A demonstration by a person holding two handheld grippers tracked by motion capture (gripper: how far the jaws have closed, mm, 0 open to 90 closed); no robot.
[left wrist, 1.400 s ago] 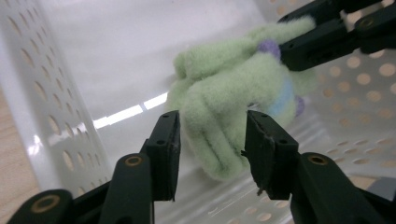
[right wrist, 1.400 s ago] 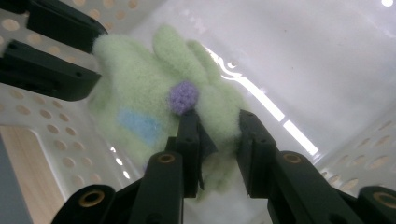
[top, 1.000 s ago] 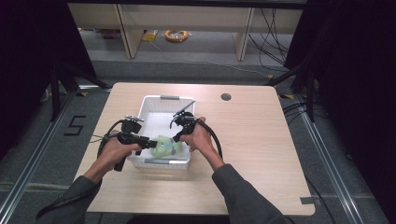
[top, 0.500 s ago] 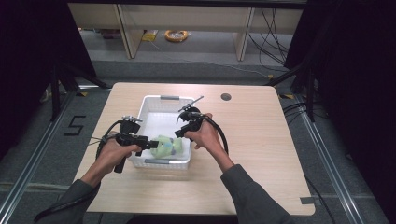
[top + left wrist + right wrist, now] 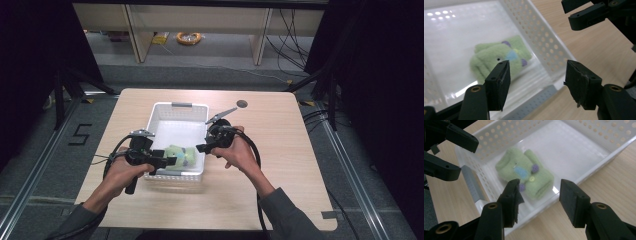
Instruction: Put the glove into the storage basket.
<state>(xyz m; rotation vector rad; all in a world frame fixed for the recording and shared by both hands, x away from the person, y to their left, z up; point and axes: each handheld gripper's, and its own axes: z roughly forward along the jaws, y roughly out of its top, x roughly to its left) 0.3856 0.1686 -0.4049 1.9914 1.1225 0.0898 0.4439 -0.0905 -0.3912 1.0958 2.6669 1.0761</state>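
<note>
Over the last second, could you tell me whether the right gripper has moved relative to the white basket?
Yes. The right gripper has pulled away from above the white basket to its right rim, beside the green plush toy.

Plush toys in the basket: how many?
1. A green plush toy lies in the white basket, at its near end, between the open left gripper and right gripper. Nothing seems hidden.

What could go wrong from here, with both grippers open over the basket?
The toy lies by the basket wall, so a jaw may catch the perforated rim. The left gripper and right gripper are close together and could collide. The light basket might slide or lift.
</note>
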